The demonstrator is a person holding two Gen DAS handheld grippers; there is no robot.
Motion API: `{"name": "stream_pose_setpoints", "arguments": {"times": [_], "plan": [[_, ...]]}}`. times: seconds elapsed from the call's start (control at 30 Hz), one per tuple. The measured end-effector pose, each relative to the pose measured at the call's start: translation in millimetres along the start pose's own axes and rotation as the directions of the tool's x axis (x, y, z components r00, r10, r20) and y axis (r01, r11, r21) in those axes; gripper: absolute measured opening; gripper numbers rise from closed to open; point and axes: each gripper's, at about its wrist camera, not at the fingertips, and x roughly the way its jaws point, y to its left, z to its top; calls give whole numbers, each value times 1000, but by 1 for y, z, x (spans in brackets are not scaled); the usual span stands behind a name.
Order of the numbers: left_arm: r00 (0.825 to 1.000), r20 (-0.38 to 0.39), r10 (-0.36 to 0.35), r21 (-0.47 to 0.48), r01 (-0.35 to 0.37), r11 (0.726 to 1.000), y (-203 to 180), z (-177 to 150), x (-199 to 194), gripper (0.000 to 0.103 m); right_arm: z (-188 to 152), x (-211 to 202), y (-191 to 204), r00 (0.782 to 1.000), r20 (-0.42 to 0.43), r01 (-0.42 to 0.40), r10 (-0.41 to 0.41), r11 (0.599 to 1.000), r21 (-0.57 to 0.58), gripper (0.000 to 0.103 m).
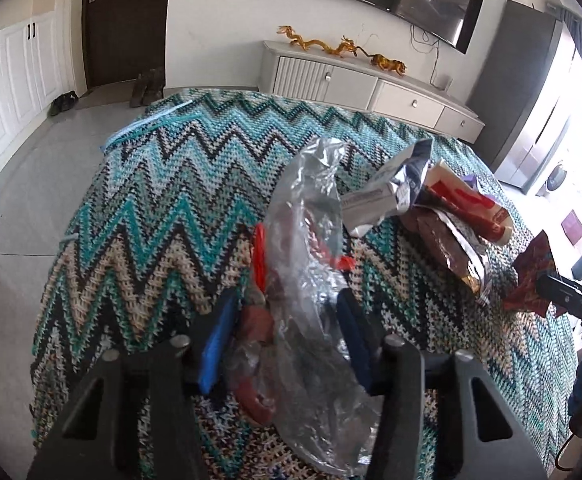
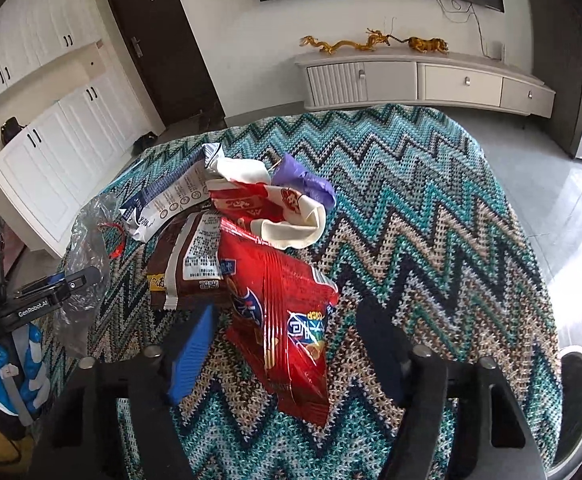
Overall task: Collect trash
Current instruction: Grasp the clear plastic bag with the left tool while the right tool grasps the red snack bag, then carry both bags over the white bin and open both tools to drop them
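Wrappers (image 2: 287, 320) on zigzag-knit blanket (image 2: 431, 216)
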Motion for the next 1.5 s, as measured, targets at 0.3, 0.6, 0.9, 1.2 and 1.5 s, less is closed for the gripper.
{"name": "stream_pose_setpoints", "arguments": {"times": [0.3, 0.6, 0.9, 1.2, 1.5], "plan": [[999, 13, -39, -49, 39, 998, 1, -10, -11, 21, -9, 0, -6, 998, -4, -65, 65, 998, 10, 23], [997, 72, -35, -50, 39, 998, -19, -14, -49, 18, -16, -35, 1, 989, 66, -130, 131, 991, -31, 21], [986, 166, -22, 121, 2, 993, -89, -11, -102, 18, -30, -84, 0, 974, 159, -157, 163, 986, -47, 21], [971, 237, -15, 287, -55, 956, -162, -17, -131, 18, -53, -134, -34, 958, 252, -141, 136, 990, 3, 21], [967, 252, -42, 434, -74, 898, -226, -29, -141, 18, -82, -169, -82, 952, 298, -107, 70, 988, 111, 21]]}}
